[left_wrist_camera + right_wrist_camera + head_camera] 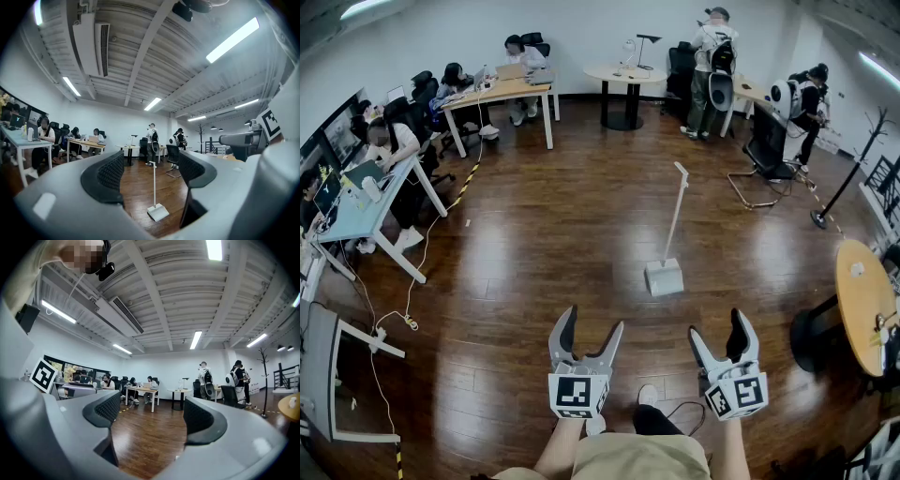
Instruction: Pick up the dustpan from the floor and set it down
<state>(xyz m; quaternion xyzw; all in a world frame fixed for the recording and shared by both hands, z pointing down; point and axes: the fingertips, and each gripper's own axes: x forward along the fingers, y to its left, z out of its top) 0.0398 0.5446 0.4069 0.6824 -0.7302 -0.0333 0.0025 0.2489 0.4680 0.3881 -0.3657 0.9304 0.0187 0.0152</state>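
The dustpan (664, 277) is standing on the wood floor (534, 244), its pan lying flat and its thin handle (676, 211) rising upright, leaning a little to the right at the top. It is sitting well apart from both grippers, farther out and roughly in line with the gap between the two.

The left gripper (592, 324) is hovering level at the near edge of the scene with its jaws spread apart. In the left gripper view the dustpan is showing in the gap between them, but far off on the floor, with nothing touching the pads. The right gripper (717, 326) is hovering just beside it to the right, its jaws also standing wide apart and gripping nothing; only bare floor is showing between them.

At the far left, people (394, 141) are sitting at a long counter (358, 214). By the far wall a person (710, 70) is standing near a round counter (626, 75). A chair (766, 150) is standing far right of the dustpan, and a wooden counter (862, 300) is showing at the right edge.
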